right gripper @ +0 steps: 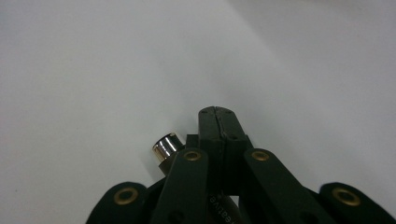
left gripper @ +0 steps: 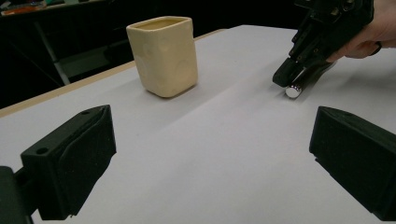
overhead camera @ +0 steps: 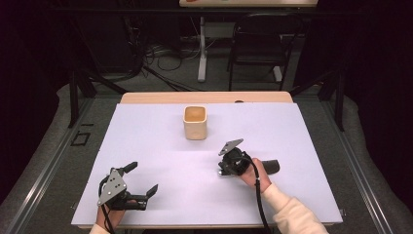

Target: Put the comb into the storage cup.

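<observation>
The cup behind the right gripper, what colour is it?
The cup is pale cream-yellow, plain; clearest in the left gripper view.

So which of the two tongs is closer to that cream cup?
Right. The right tongs sit in front of the cream cup, slightly to its right; the left tongs are open at the table's near-left edge, farther away.

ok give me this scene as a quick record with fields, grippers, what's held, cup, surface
left gripper: open, holds nothing, near the table's front left
right gripper: jaws shut together, tilted down at the table
thing at right gripper: a small metal cylinder with a shiny end, beside the jaws; whether it is pinched is unclear
cup: cream, squarish, upright, apart from both grippers
table: covered in white
</observation>
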{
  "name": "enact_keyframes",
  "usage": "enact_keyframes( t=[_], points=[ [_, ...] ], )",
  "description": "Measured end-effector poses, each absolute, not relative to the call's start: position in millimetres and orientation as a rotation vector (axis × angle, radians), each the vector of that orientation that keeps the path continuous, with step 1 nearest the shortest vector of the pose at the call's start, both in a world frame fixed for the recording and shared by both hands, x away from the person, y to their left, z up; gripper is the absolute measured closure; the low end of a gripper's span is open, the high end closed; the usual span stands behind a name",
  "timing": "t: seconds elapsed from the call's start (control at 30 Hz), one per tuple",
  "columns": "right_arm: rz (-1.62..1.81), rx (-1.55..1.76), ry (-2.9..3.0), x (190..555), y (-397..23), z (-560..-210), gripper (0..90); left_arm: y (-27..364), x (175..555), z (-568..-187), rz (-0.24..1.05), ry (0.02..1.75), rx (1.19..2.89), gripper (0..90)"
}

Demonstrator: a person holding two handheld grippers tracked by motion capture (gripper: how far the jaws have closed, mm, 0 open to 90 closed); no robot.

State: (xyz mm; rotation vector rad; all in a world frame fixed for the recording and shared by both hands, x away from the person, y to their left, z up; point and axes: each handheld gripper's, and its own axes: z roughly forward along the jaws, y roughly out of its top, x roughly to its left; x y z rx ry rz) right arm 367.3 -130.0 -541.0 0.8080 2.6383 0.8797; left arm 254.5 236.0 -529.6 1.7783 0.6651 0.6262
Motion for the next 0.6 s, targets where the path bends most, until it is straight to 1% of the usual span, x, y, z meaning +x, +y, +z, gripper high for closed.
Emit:
enact_keyframes(
  t=[0.6],
  points=[
    [0.862, 0.783, 2.693, 351.9, -133.6, -538.7, 90.0, 235.3, 256.0, -529.3, 0.625, 0.67, 1.778, 0.1]
  ],
)
